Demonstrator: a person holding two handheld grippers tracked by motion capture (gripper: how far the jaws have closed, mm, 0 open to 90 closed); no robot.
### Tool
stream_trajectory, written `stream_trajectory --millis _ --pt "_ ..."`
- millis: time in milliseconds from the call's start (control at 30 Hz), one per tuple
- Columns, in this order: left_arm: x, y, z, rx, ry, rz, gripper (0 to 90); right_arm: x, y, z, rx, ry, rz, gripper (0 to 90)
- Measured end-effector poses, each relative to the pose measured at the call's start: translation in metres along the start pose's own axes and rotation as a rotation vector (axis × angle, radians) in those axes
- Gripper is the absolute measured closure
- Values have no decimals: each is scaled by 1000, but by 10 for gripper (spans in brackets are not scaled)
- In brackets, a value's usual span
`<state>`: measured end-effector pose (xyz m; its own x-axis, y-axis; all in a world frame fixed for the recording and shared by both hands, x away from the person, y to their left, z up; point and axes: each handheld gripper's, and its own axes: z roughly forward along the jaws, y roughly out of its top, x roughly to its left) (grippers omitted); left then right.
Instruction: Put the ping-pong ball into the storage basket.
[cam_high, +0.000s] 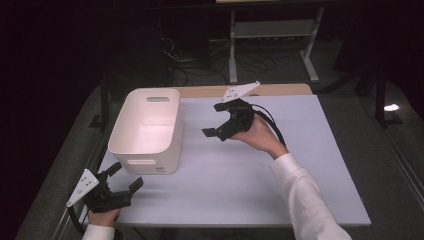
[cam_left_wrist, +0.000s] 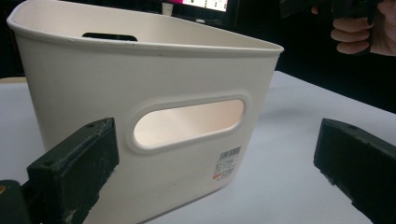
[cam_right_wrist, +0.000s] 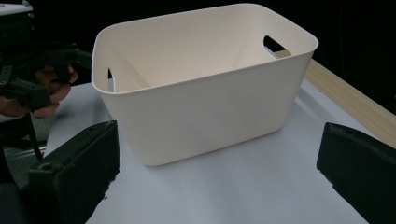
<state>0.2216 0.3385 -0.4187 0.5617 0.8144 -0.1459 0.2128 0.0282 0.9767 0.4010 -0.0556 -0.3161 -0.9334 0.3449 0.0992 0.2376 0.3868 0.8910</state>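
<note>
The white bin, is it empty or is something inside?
Empty: the white bin shows bare inner walls; its floor is bare too.

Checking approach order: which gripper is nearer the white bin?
Left. The left gripper sits just off the white bin at its near handle end; the right gripper hangs farther off its long side.

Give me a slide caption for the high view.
Two open grippers, left and right, flank an empty white plastic bin on the table.
</note>
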Motion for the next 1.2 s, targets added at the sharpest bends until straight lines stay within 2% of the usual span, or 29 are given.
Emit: stream_trajectory --millis 533,1200 --pt "0 0 0 1 5 -4 0 -1 -21 -21 -58 -21 5 0" --pt "0 0 0 2 4 -1 0 0 -53 -41 -66 -54 20 0"
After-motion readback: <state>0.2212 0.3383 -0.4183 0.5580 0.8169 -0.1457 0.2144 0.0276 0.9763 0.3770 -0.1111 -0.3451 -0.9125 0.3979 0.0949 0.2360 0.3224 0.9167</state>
